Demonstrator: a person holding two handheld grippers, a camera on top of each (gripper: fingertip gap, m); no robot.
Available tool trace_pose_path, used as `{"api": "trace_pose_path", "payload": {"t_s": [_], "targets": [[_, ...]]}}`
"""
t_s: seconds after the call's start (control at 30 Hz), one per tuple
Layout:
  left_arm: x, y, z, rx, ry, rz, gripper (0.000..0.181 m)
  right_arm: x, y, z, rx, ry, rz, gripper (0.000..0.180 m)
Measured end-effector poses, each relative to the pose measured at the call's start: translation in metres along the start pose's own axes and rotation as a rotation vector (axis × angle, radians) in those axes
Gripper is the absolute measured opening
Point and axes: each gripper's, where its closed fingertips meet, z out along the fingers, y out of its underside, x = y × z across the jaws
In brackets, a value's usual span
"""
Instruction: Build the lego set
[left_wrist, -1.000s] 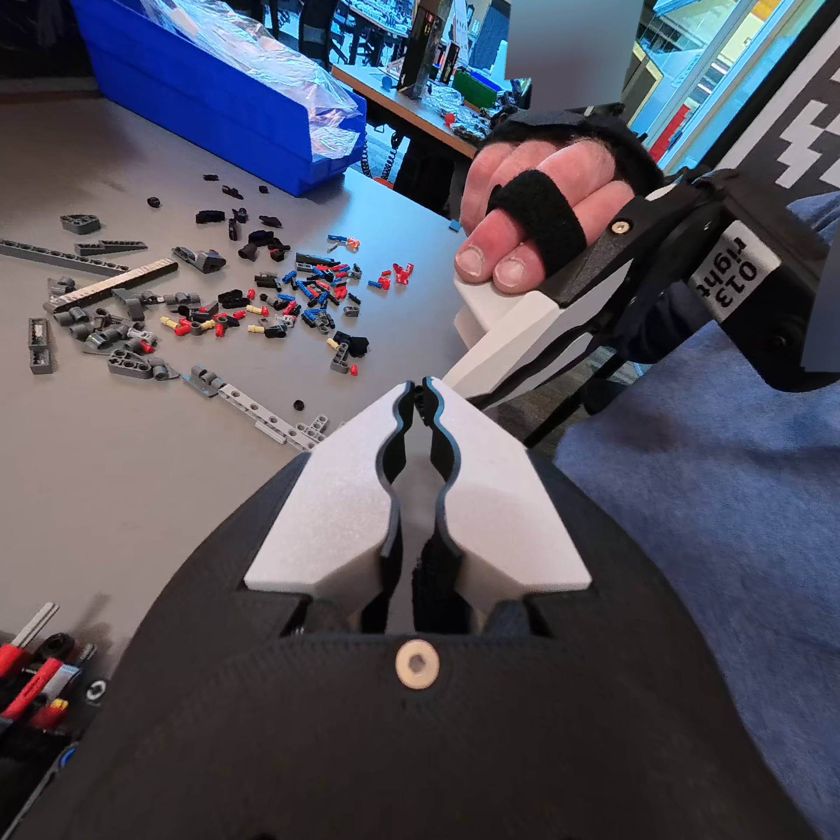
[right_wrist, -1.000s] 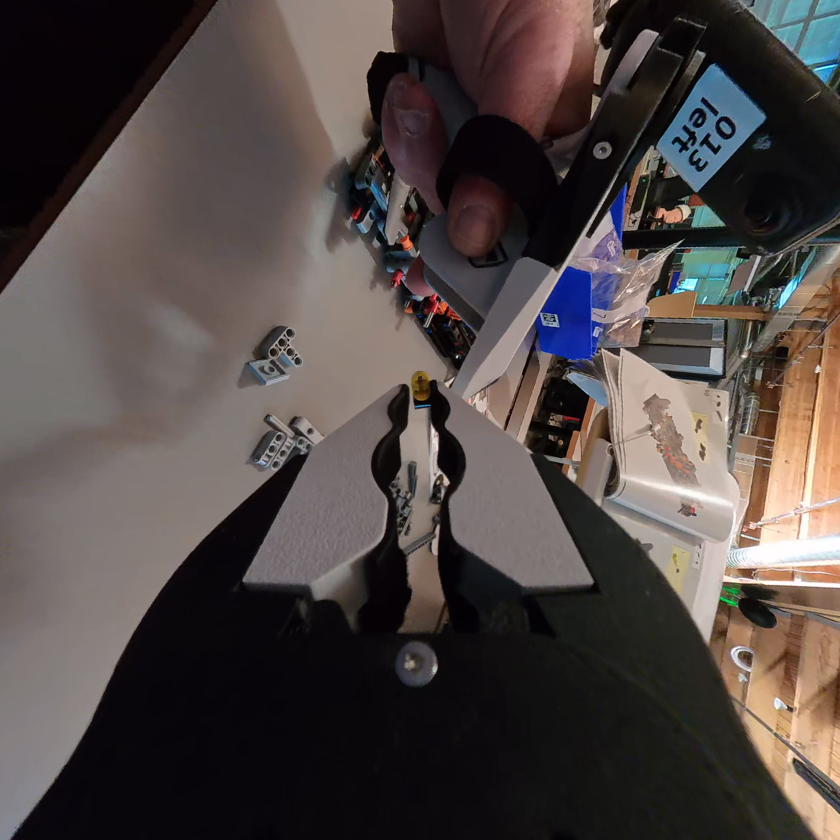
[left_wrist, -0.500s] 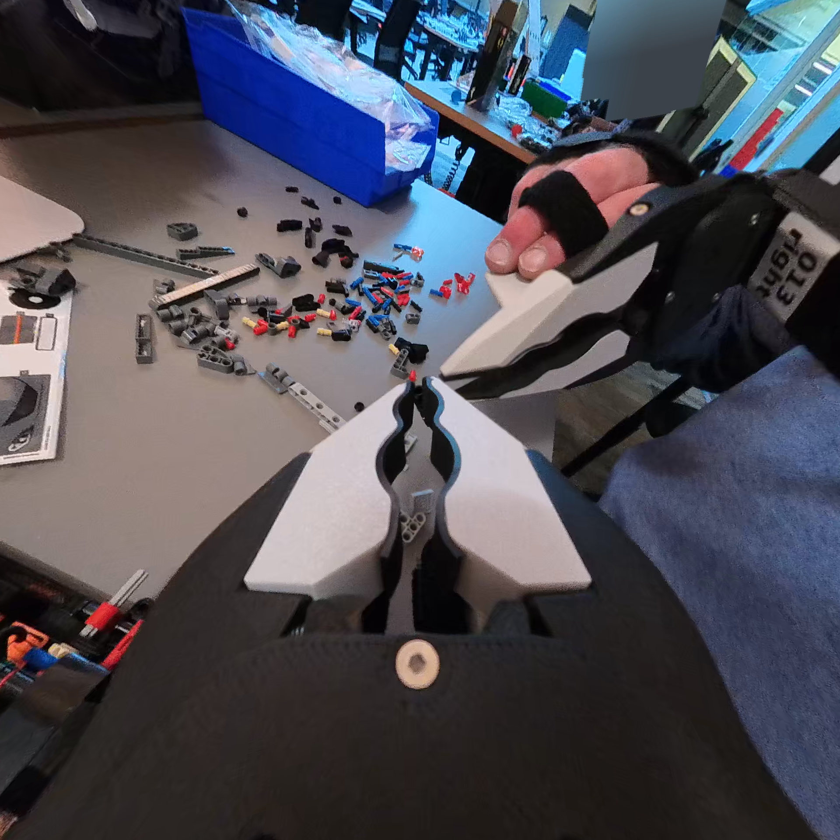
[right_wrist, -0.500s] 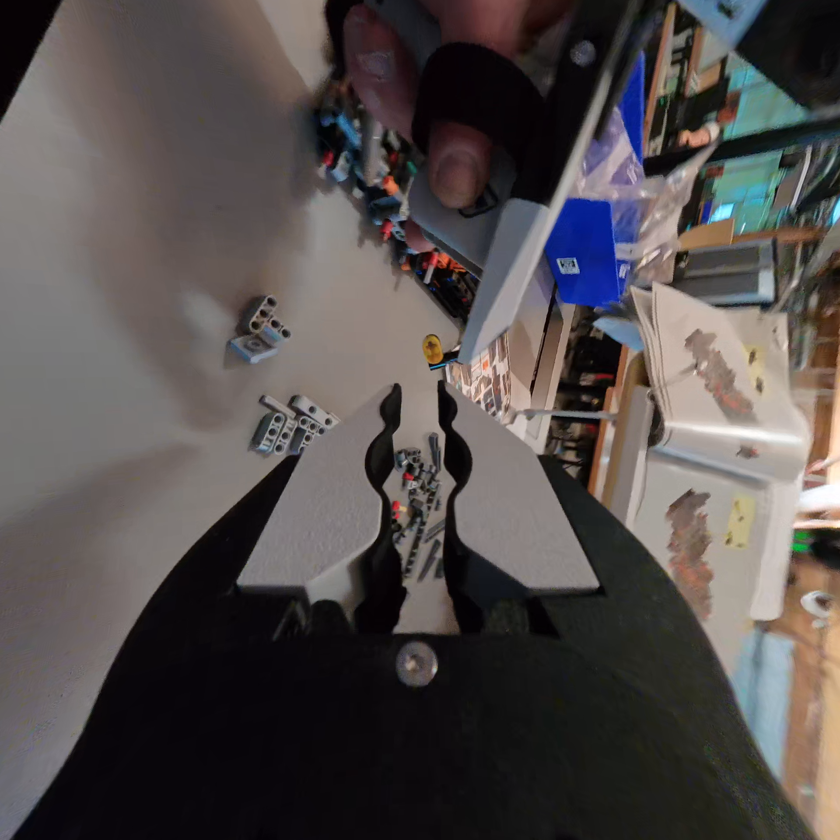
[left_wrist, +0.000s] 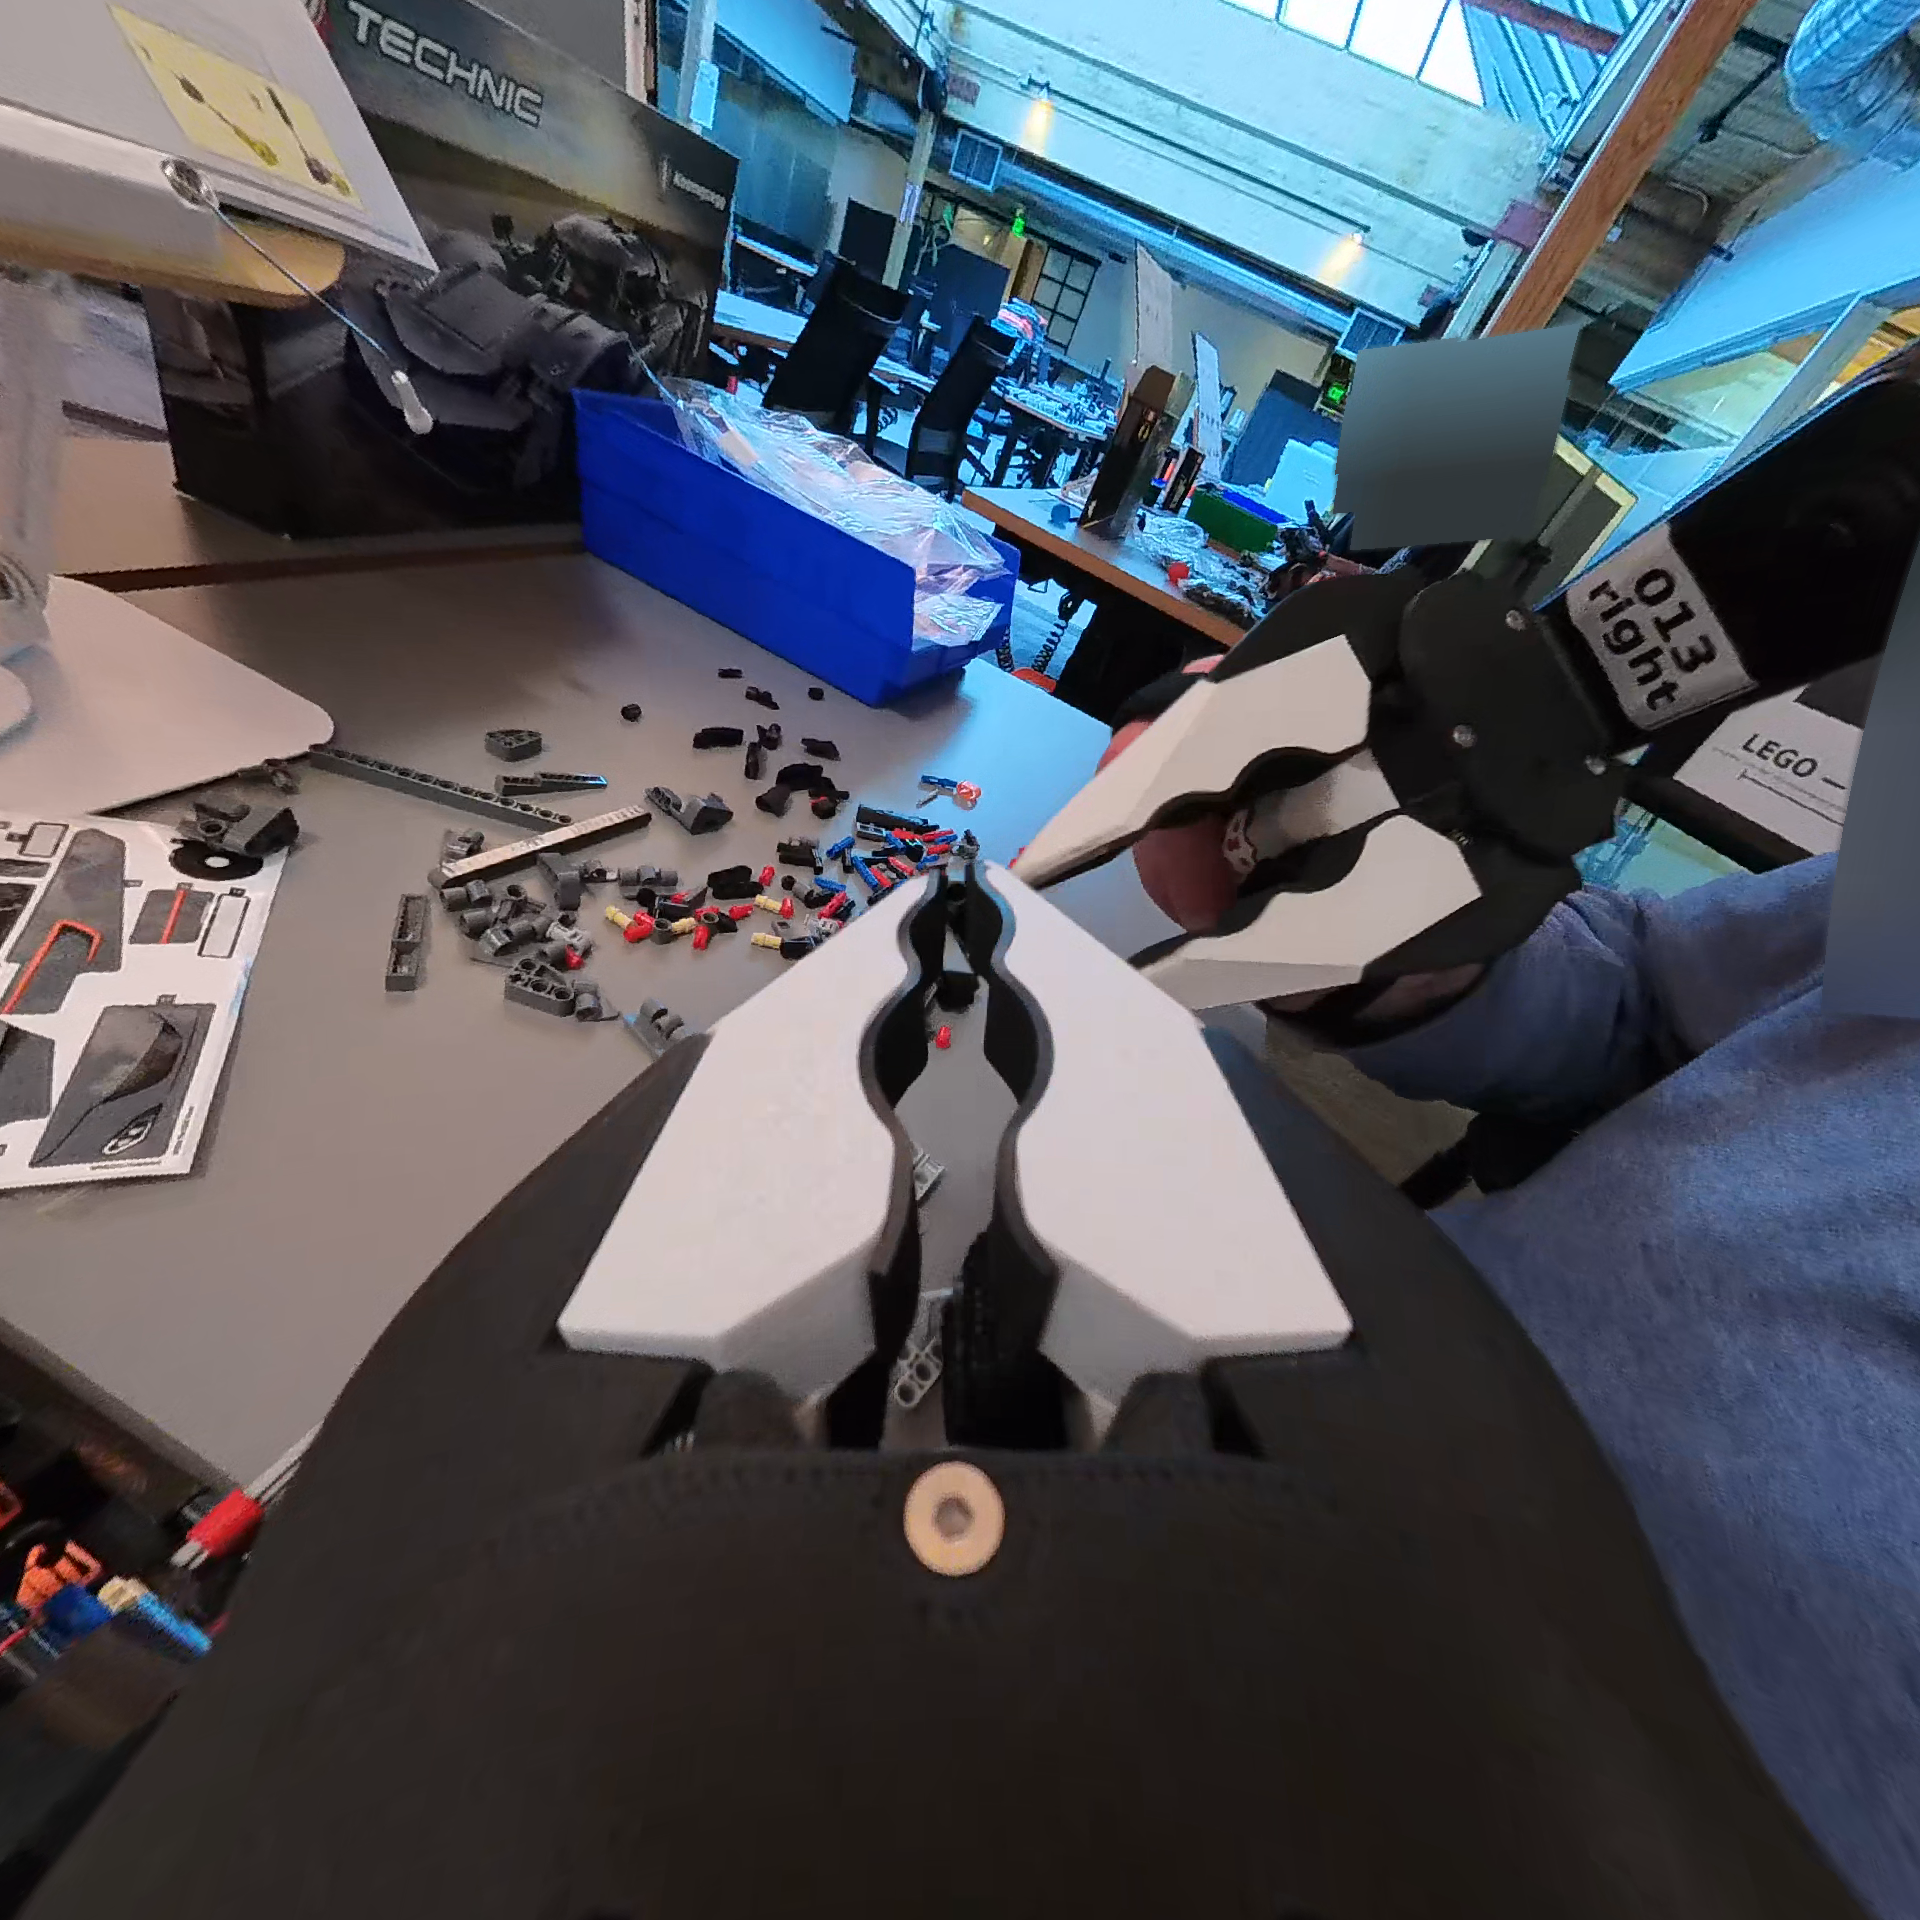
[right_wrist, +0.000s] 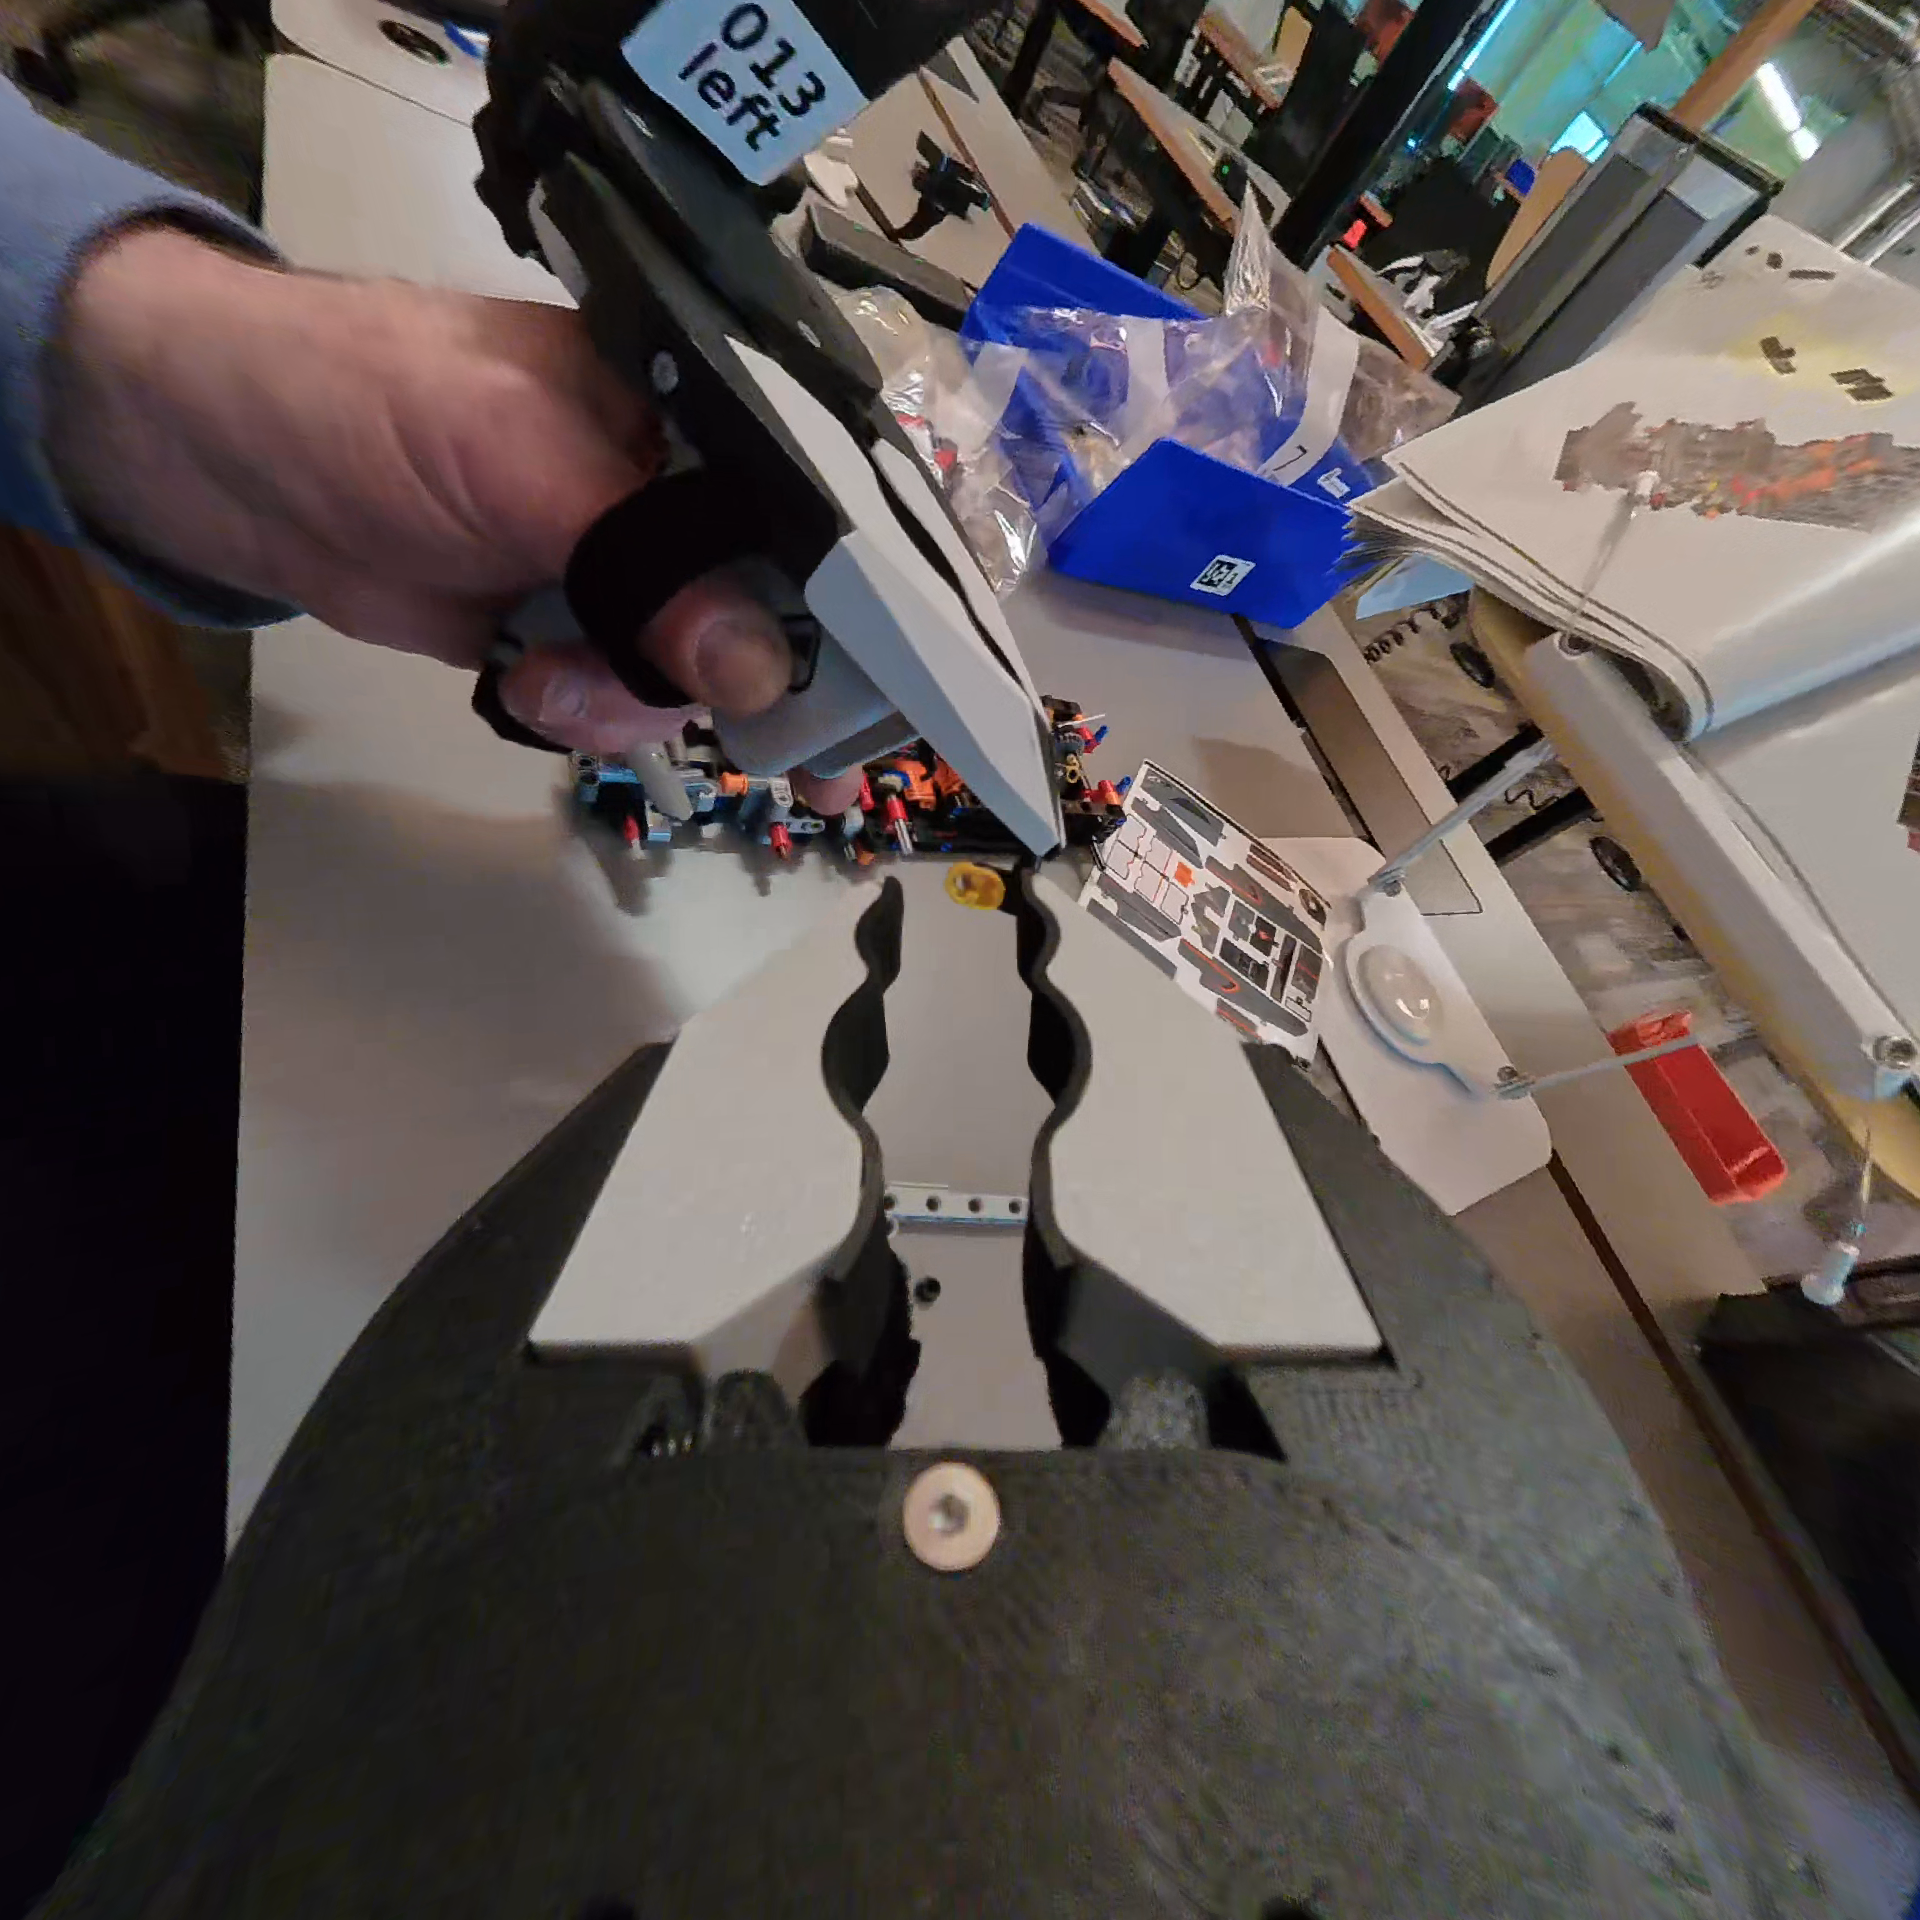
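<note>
My left gripper (left_wrist: 958, 881) is shut on a small dark Lego piece, held above the grey table (left_wrist: 312, 1195). In the right wrist view the left gripper (right_wrist: 1042, 847) has a yellow round part (right_wrist: 975, 885) at its tip. That part sits between the spread fingertips of my right gripper (right_wrist: 958, 883), which is open and does not touch it. The right gripper (left_wrist: 1086, 914) comes in from the right, its upper fingertip beside the left tips. Loose Lego pieces (left_wrist: 727, 904) lie scattered behind. A partly built model (right_wrist: 831, 805) lies under the left hand.
A sticker sheet (left_wrist: 94, 987) lies left of the pieces and shows in the right wrist view (right_wrist: 1216, 935). A blue bin (left_wrist: 769, 561) with plastic bags stands at the back. An instruction booklet on a stand (right_wrist: 1662, 499) is at the right. A grey beam (right_wrist: 956, 1205) lies below the right fingers. The grippers are tip to tip, or close to it. The grey beam (right_wrist: 956, 1205) is about 15 centimetres from both grippers' fingertips.
My right gripper has opened off the yellow part, which stays at the left gripper's tip. Both grippers have swung round and now face across the table.
</note>
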Motion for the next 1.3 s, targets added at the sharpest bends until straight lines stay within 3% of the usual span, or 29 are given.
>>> {"api": "trace_pose_path", "payload": {"t_s": [0.17,0.67,0.83,1.17,1.3], "targets": [[0.004,-0.001,0.000,0.011,-0.001,0.007,0.002,0.001,-0.001,0.000,0.003,0.016,0.010,0.008],[0.008,-0.001,0.003,-0.012,-0.001,0.037,0.007,0.001,0.000,-0.006,0.008,-0.014,-0.044,0.008],[0.011,0.003,0.002,-0.106,-0.041,0.196,0.014,-0.002,0.008,-0.008,-0.037,-0.028,-0.137,0.008],[0.006,0.021,0.004,-0.394,-0.243,0.785,0.020,-0.011,0.020,-0.011,-0.128,-0.060,-0.329,0.008],[0.008,0.027,0.006,-0.431,-0.255,0.874,0.016,-0.015,0.022,-0.011,-0.147,-0.080,-0.357,0.008]]}}
